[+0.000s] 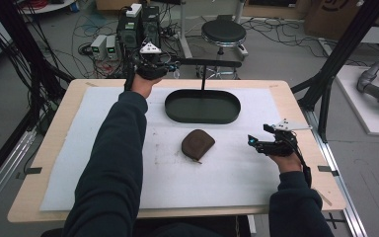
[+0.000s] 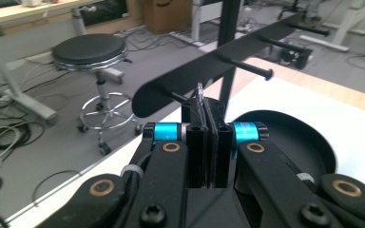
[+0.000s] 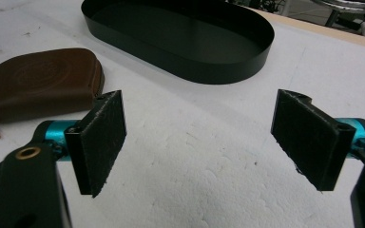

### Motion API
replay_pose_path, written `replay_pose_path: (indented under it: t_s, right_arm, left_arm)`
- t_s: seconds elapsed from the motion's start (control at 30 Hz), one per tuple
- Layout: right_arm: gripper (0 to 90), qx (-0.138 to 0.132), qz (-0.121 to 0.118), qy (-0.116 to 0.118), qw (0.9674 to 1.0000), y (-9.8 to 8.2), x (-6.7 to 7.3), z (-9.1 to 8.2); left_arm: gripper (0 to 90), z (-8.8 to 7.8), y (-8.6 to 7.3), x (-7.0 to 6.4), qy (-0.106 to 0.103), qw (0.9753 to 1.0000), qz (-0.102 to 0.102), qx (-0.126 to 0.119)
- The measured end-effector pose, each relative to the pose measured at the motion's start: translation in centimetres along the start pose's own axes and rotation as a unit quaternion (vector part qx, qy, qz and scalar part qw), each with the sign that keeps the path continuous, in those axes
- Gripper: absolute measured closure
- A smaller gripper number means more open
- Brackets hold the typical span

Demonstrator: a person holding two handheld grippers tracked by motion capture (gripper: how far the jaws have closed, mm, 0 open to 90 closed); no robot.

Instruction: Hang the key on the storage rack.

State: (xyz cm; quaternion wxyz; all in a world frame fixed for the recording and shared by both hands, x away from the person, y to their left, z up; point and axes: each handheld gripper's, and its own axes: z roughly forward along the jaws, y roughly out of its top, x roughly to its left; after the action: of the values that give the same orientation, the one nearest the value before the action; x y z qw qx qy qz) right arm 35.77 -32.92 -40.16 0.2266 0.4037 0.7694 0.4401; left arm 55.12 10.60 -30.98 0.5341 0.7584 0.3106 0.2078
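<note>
Thin metal ring [image 2: 200, 95] (shiny), pinched in left gripper [image 2: 208, 124], beside black peg rack [image 2: 218, 64]

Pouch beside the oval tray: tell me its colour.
Dark brown, leather-like, with a faint embossed round mark on the pouch. It shows best in the right gripper view.

No legible text, labels or numbers anywhere.

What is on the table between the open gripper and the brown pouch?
Nothing. In the high view, bare white foam mat lies between the right gripper and the brown leather zip pouch; the right gripper view shows this too.
</note>
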Motion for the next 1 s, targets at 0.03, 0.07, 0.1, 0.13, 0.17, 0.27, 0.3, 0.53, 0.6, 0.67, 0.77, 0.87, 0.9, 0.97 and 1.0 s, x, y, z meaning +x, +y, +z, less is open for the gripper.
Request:
replay_pose_path:
  t_s: [0.03, 0.07, 0.1, 0.13, 0.17, 0.27, 0.3, 0.53, 0.6, 0.67, 0.77, 0.87, 0.9, 0.97, 1.0]
  right_arm:
    - [19.3, 0.001, 0.0, 0.001, 1.0, 0.0, 0.0, -0.1]
    - [19.3, -0.001, 0.0, 0.001, 1.0, 0.0, 0.0, -0.1]
    - [19.3, -0.001, 0.0, 0.001, 1.0, 0.0, 0.0, -0.1]
    - [19.3, -0.002, -0.002, 0.001, 1.0, 0.0, 0.0, -0.1]
    - [19.3, -0.002, -0.003, 0.002, 1.0, 0.0, 0.0, -0.2]
    - [19.3, -0.002, 0.0, 0.001, 1.0, -0.1, 0.0, -0.2]
    - [19.4, -0.001, 0.001, 0.002, 1.0, -0.1, 0.0, -0.2]
    - [19.3, 0.0, 0.001, 0.002, 1.0, -0.1, 0.0, -0.2]
    - [19.3, 0.001, 0.0, 0.001, 1.0, -0.1, 0.0, -0.1]
    - [19.3, 0.001, -0.001, 0.001, 1.0, -0.1, 0.0, -0.1]
    - [19.3, 0.0, -0.001, 0.002, 1.0, -0.1, 0.1, -0.1]
    - [19.3, -0.002, -0.001, 0.005, 1.0, 0.1, 0.2, 0.0]
    - [19.3, -0.001, -0.005, 0.005, 1.0, 0.1, 0.3, 0.0]
    - [19.3, 0.0, -0.004, 0.007, 1.0, 0.2, 0.5, 0.2]
    - [19.3, 0.002, -0.007, 0.008, 0.9999, 0.2, 0.6, 0.3]
  left_arm:
    - [87.7, 0.2, 0.1, 0.0, 0.002, 1.0, -0.001, -0.001]
    - [87.7, 0.4, 0.2, -0.1, 0.009, 0.9999, -0.005, -0.005]
    - [87.7, 0.4, 0.2, -0.1, 0.009, 0.9999, -0.005, -0.005]
    - [87.7, 0.6, 0.2, -0.1, 0.014, 0.9999, -0.009, -0.005]
    - [87.7, 0.8, 0.1, -0.1, 0.021, 0.9997, -0.012, -0.002]
    - [87.7, 0.9, 0.1, -0.1, 0.031, 0.9994, -0.013, 0.002]
    - [87.7, 0.9, 0.0, 0.1, 0.036, 0.9992, -0.016, 0.003]
    - [75.9, 0.9, -0.2, 0.0, 0.062, 0.9978, -0.023, 0.013]
    - [67.5, 0.5, -0.3, 0.1, 0.073, 0.997, -0.026, 0.011]
    - [55.9, -0.7, -0.6, 0.2, 0.096, 0.9947, -0.037, 0.006]
    - [51.2, -1.9, -1.5, 0.3, 0.098, 0.994, -0.048, 0.003]
    - [44.4, -4.5, -3.4, 0.1, 0.096, 0.9927, -0.072, -0.013]
    - [42.2, -5.2, -3.9, 0.0, 0.094, 0.9922, -0.08, -0.018]
    - [37.0, -6.0, -4.4, -0.2, 0.093, 0.9918, -0.085, -0.024]
    - [32.5, -7.6, -5.4, -0.8, 0.098, 0.9906, -0.089, -0.033]
